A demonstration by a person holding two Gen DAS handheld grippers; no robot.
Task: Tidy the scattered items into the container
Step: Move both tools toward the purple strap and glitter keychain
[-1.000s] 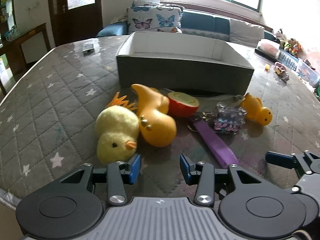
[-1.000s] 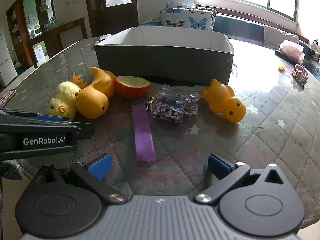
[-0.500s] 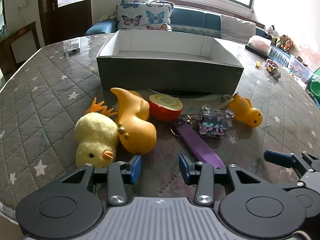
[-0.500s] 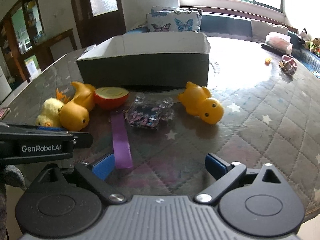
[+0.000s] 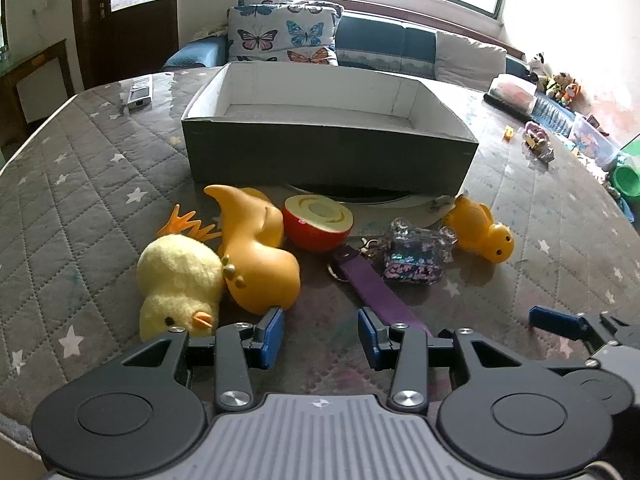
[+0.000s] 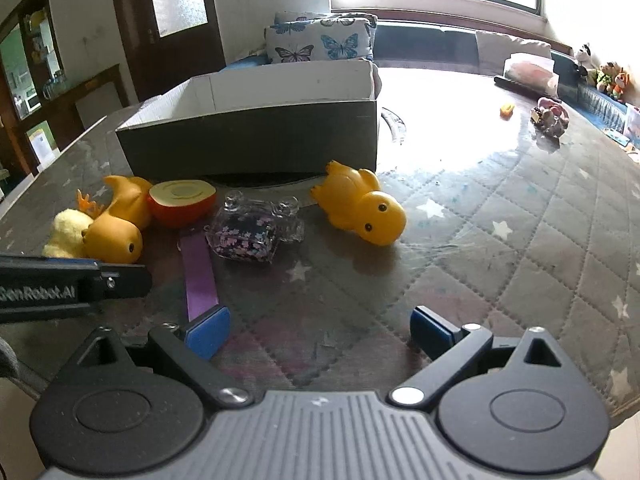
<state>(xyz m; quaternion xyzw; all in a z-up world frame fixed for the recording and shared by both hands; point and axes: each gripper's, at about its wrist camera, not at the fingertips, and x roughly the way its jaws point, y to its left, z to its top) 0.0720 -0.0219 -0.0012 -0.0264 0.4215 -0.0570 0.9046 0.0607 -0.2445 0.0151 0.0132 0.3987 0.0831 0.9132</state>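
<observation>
Behind the toys your box [image 5: 328, 156] sits empty, so nothing is tidied yet: big duck [image 5: 256, 256], plush chick [image 5: 176, 276], small duck [image 6: 360, 208], apple half [image 5: 318, 222], glitter charm [image 5: 416, 254] await, while your left gripper [image 5: 320, 330] and right gripper [image 6: 320, 328] gape, holding nothing.

Left gripper [image 5: 320, 330] and right gripper [image 6: 320, 330] (seemingly low) gape, empty.

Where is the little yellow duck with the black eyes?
The little rubber duck lies on the table by the box's front right corner, right of the glittery case.
</observation>
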